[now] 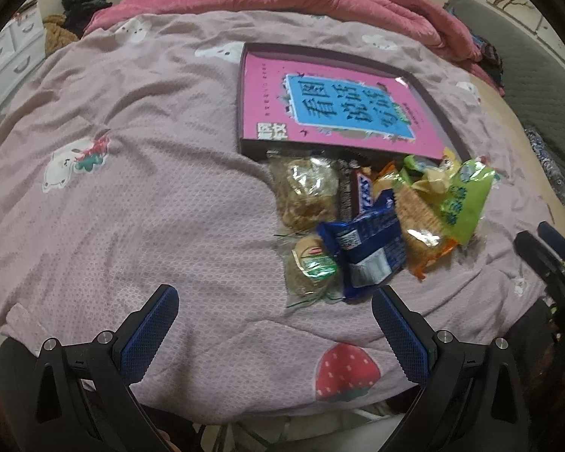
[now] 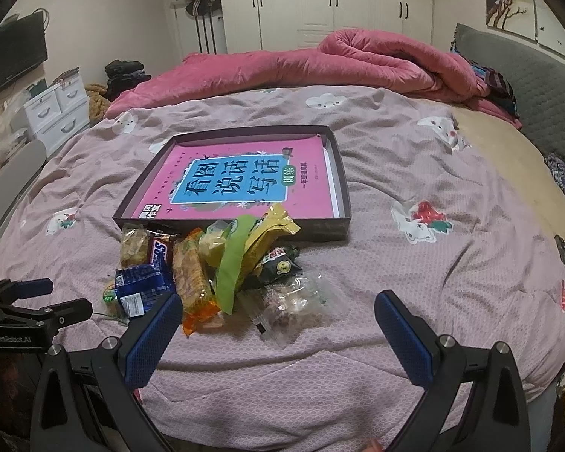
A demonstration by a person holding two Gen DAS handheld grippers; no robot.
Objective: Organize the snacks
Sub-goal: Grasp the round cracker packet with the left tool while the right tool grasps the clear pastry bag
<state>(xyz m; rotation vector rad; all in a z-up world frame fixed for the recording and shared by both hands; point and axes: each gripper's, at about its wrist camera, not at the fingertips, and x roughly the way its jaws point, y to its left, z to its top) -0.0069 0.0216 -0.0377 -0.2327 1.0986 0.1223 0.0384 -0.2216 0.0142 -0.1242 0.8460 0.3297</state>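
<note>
A heap of wrapped snacks lies on the bed just in front of a shallow dark box (image 1: 440,112) (image 2: 343,173) with a pink book inside. The heap holds a blue packet (image 1: 369,248) (image 2: 141,282), a green packet (image 1: 465,203) (image 2: 232,263), a brown chocolate bar (image 1: 358,192) (image 2: 162,250), an orange cracker pack (image 2: 192,282) and a clear-wrapped pastry (image 2: 293,301). My left gripper (image 1: 275,303) is open, low over the sheet, just short of the blue packet. My right gripper (image 2: 278,310) is open too, its fingers either side of the clear pastry's near edge.
The bed carries a mauve printed sheet (image 1: 132,188) and a rolled pink quilt (image 2: 376,60) at the far side. White drawers (image 2: 56,113) stand left, a grey headboard (image 2: 538,86) right. The other gripper shows at each view's edge (image 1: 546,252) (image 2: 37,301).
</note>
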